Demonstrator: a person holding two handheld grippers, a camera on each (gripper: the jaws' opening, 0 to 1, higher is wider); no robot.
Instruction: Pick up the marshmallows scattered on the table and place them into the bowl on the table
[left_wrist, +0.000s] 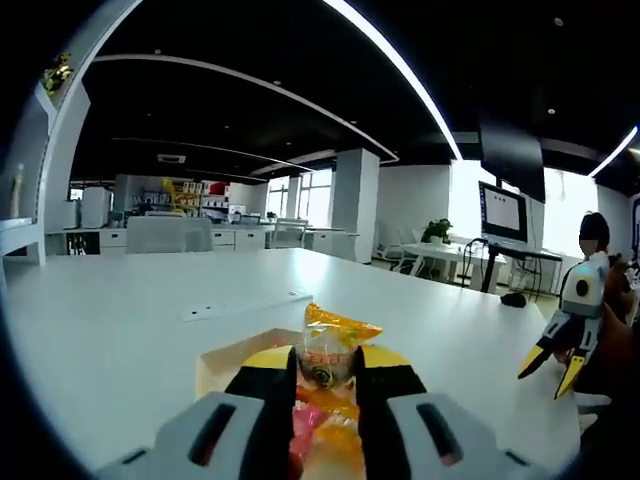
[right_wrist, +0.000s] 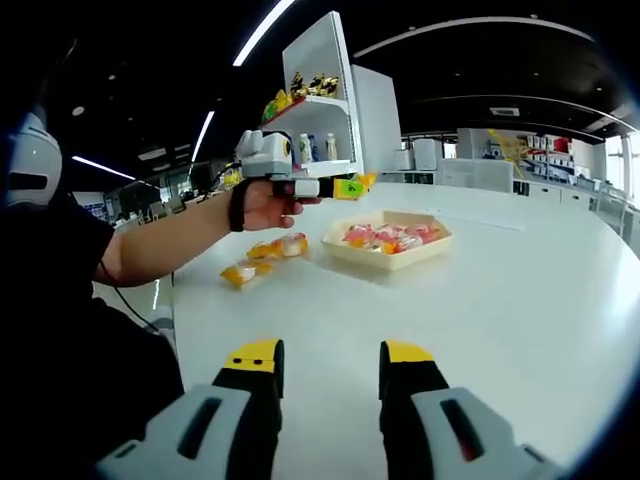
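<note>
In the left gripper view, the left gripper (left_wrist: 325, 385) has its jaws closed on a wrapped orange-and-yellow marshmallow (left_wrist: 335, 345), held above the shallow beige bowl (left_wrist: 215, 368) on the white tabletop (left_wrist: 120, 330). In the right gripper view, the right gripper (right_wrist: 328, 375) hangs over the tabletop with its jaws apart and nothing between them. The bowl holds several pink wrapped marshmallows (right_wrist: 385, 236); two more wrapped marshmallows (right_wrist: 262, 262) lie on the tabletop just beside it.

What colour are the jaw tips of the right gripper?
Yellow tips on black jaws of the right gripper, clearest in the right gripper view.
</note>
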